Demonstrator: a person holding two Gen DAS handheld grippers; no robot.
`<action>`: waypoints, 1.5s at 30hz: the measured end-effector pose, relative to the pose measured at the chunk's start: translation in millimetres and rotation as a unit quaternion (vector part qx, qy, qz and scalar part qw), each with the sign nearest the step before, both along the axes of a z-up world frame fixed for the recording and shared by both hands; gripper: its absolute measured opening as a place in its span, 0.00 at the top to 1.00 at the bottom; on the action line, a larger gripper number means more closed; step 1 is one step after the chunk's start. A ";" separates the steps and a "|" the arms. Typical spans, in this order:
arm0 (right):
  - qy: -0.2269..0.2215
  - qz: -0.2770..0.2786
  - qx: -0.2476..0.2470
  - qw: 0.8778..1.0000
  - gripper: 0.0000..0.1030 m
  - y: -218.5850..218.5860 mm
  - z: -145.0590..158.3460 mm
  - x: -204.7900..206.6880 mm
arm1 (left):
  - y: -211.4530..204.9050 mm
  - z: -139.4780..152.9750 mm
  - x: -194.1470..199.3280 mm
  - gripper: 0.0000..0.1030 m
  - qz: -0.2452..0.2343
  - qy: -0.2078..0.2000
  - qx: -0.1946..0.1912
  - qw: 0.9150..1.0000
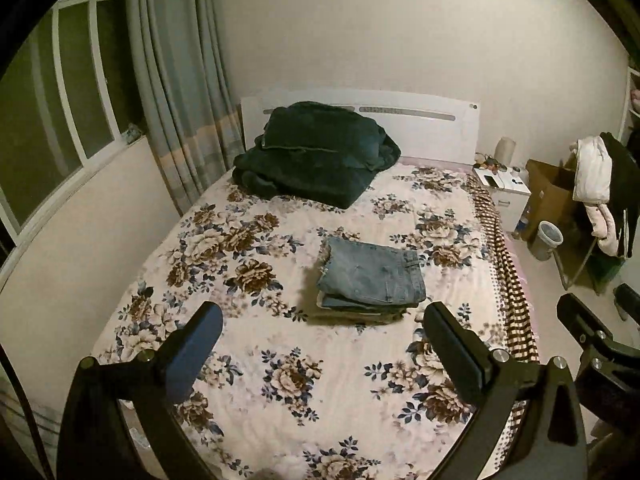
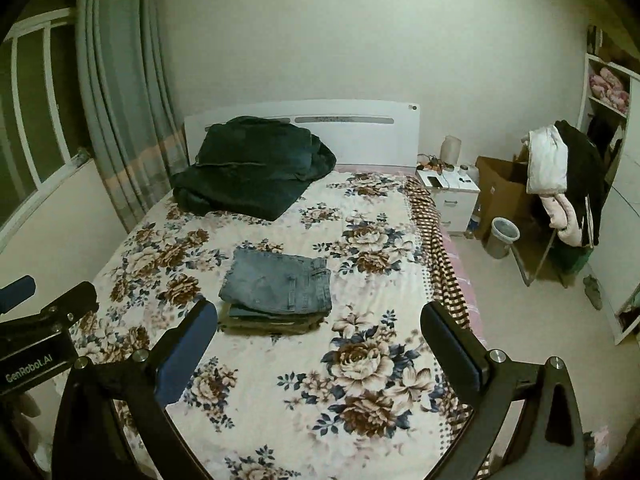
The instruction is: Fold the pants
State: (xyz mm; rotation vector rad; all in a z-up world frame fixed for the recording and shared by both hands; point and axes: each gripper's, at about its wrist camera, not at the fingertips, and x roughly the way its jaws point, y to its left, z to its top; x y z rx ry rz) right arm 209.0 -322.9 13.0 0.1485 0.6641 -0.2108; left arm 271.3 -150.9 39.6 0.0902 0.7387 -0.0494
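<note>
Folded blue jeans [image 1: 372, 272] lie on top of a small stack of folded clothes in the middle of the floral bed [image 1: 304, 392]. They also show in the right wrist view [image 2: 278, 282]. My left gripper [image 1: 322, 320] is open and empty, held above the bed in front of the stack. My right gripper [image 2: 316, 318] is open and empty, also held back from the stack, to the right of the left one. The right gripper shows at the right edge of the left wrist view [image 1: 580, 320]. The left gripper shows at the left edge of the right wrist view [image 2: 48, 300].
A dark green folded blanket [image 1: 316, 156] lies at the head of the bed by the white headboard [image 1: 432, 128]. Right of the bed stand a white nightstand [image 2: 452, 196], a cardboard box [image 2: 500, 188], a bin [image 2: 502, 238] and a clothes-laden chair [image 2: 568, 184]. Curtains and a window are at left.
</note>
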 end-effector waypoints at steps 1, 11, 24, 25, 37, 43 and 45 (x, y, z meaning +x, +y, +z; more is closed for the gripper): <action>0.001 0.002 0.001 1.000 0.00 -2.1 -1.4 4.0 | -0.8 0.9 -2.3 0.00 0.000 0.000 0.001 1.000; 0.008 0.012 0.007 1.000 0.00 0.4 -4.2 6.5 | -4.9 1.8 -8.1 0.00 0.002 0.000 0.001 1.000; 0.007 0.013 0.008 1.000 0.00 0.5 -5.5 3.9 | -4.9 3.4 -9.5 0.00 0.011 -0.004 0.005 1.000; 0.007 0.014 0.010 1.000 0.00 -0.3 -5.5 3.2 | -4.4 3.8 -10.0 0.00 0.011 -0.004 0.003 1.000; 0.011 0.017 0.011 1.000 0.00 -1.8 -14.5 -1.2 | -1.2 6.4 -13.7 0.00 0.017 -0.003 0.006 1.000; 0.012 0.023 0.013 1.000 0.00 1.7 -16.8 0.4 | -0.6 6.3 -15.2 0.00 0.018 -0.004 0.004 1.000; 0.013 0.025 0.013 1.000 0.00 2.6 -18.4 -1.2 | -0.4 6.6 -15.5 0.00 0.019 -0.003 0.004 1.000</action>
